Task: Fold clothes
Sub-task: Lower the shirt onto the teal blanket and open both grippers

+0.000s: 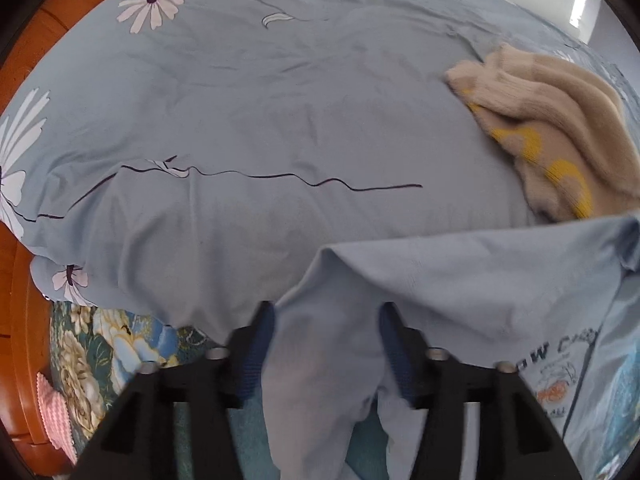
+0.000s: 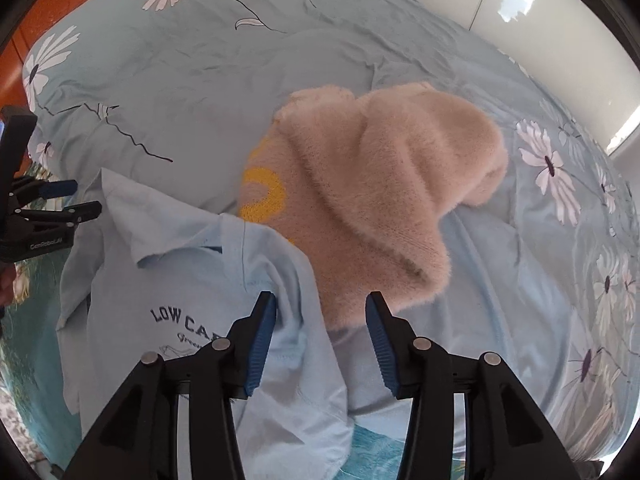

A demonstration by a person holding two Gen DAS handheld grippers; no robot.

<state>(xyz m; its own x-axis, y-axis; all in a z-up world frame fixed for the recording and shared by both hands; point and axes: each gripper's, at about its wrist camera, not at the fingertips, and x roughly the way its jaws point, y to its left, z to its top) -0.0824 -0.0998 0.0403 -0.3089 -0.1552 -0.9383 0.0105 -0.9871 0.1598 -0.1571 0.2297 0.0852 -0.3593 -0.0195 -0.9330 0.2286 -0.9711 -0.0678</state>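
We are early on: the pale blue printed cotton T-shirt (image 2: 192, 300) lies unfolded (crumpled) on the bed, the left hand-held gripper (image 1: 326, 312) and right hand-held gripper (image 2: 320, 300) both apart around its fabric, the fuzzy beige sweater (image 2: 380, 184) untouched

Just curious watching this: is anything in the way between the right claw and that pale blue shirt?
Nothing visible blocks it. The right gripper hangs open right over the blue shirt. The fuzzy beige sweater lies just beyond, overlapping the shirt's far edge.

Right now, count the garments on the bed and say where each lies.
2. The light blue T-shirt lies at the near edge, under both grippers. The fuzzy beige sweater lies beyond it, overlapping its far edge. Others may be hidden outside the views.
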